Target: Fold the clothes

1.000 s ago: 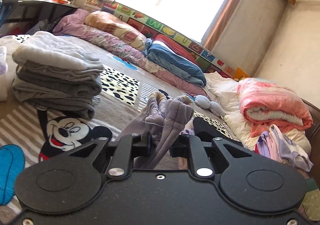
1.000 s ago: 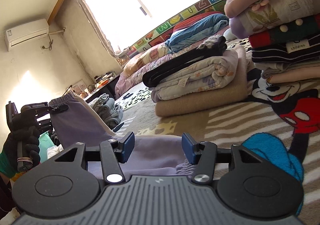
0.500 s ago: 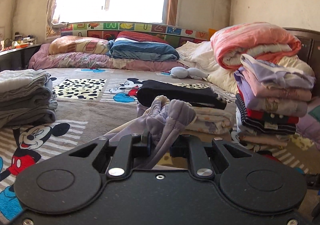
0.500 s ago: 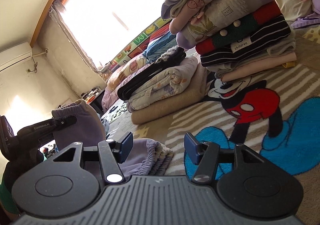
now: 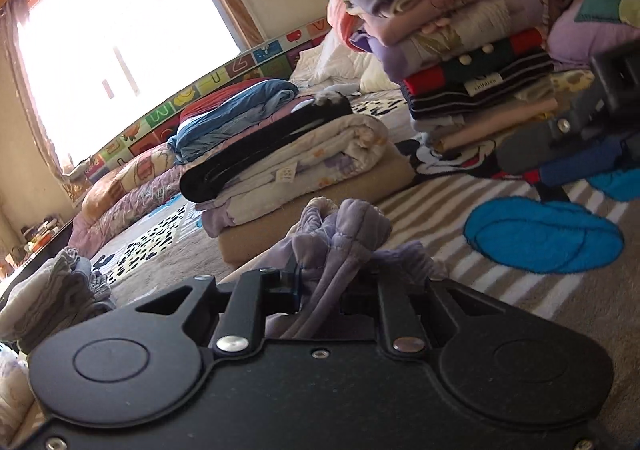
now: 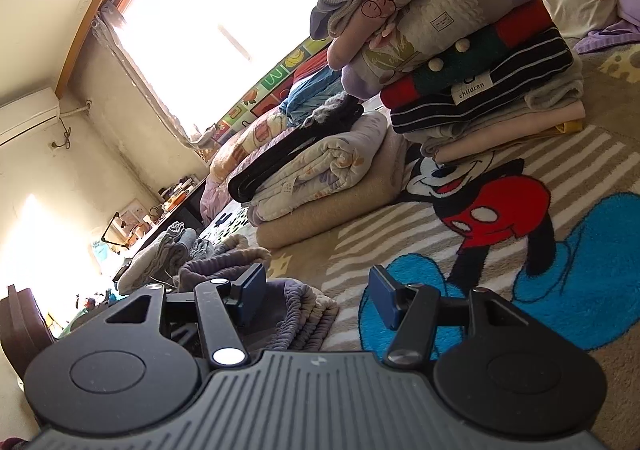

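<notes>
The left gripper point(image 5: 320, 290) is clamped on the bunched, elastic-ribbed waistband of a soft lilac fleece garment point(image 5: 344, 230), whose gathered cloth rises in a knot above the narrow gap between the black fingers and trails down behind them onto the bed. The right gripper point(image 6: 316, 298) stands with its blue-padded jaws apart and nothing pressed between them; the left pad sits just beside the ruffled edge of the same lilac garment point(image 6: 304, 310), which lies flat on the bed cover under and to the left of that gripper. The left wrist view also catches the right gripper's dark body at its right edge, low over the cover.

Both tools are low over a beige striped plush blanket printed with a cartoon mouse in red shorts and blue shoes point(image 6: 496, 210). Beyond the garment lies a short stack of folded bedding: a tan blanket at the bottom, a pale floral quilt on it and a black folded piece on top point(image 5: 304, 170). To its right stands a taller pile of folded children's clothes in lilac, cream, red, green and black stripes point(image 6: 460, 50). Far left, a small heap of grey folded clothes point(image 6: 168, 250) rests near the bed's edge. Rolled quilts line the bright window point(image 5: 120, 50).
</notes>
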Demonstrator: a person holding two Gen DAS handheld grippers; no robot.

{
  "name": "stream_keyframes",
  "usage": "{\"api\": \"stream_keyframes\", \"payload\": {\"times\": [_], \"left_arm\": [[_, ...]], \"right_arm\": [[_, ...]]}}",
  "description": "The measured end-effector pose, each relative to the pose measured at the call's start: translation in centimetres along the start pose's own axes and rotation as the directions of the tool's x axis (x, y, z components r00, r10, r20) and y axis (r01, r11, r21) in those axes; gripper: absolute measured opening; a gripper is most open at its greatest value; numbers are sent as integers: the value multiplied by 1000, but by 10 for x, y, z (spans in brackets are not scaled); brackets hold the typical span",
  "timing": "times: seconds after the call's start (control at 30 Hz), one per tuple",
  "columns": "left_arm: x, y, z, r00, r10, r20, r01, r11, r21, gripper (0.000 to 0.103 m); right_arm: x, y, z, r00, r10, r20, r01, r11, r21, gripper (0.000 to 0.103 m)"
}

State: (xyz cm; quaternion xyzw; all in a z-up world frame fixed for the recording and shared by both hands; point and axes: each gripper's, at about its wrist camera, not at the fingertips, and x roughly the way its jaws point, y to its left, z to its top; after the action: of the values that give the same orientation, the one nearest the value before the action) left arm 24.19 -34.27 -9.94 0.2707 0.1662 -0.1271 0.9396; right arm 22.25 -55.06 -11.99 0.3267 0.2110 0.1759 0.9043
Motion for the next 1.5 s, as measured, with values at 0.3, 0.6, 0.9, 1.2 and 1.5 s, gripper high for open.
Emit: {"api": "stream_keyframes", "payload": {"times": [0.3, 0.6, 0.9, 1.2, 1.5], "left_arm": [[-67, 12, -9, 980, -192, 61, 192, 981, -6, 56], [-94, 125, -61, 999, 19, 41, -14, 993, -114, 56], [-73, 187, -88, 1000, -31, -4, 30, 994, -107, 43], [-38, 200, -109, 966, -258, 16, 258, 964, -59, 25], [-60, 166, -131, 981, -156, 112, 145, 984, 104, 6]], "right_arm": [[9, 8, 1, 1000, 1, 24, 0, 1000, -14, 58], [47, 77, -12, 997, 72, -23, -76, 957, -279, 57], [81, 108, -24, 992, 96, -86, -119, 937, -327, 57], [96, 127, -42, 987, 25, -157, -89, 906, -414, 57], [144, 189, -25, 979, -42, -199, -58, 880, -472, 57]]}}
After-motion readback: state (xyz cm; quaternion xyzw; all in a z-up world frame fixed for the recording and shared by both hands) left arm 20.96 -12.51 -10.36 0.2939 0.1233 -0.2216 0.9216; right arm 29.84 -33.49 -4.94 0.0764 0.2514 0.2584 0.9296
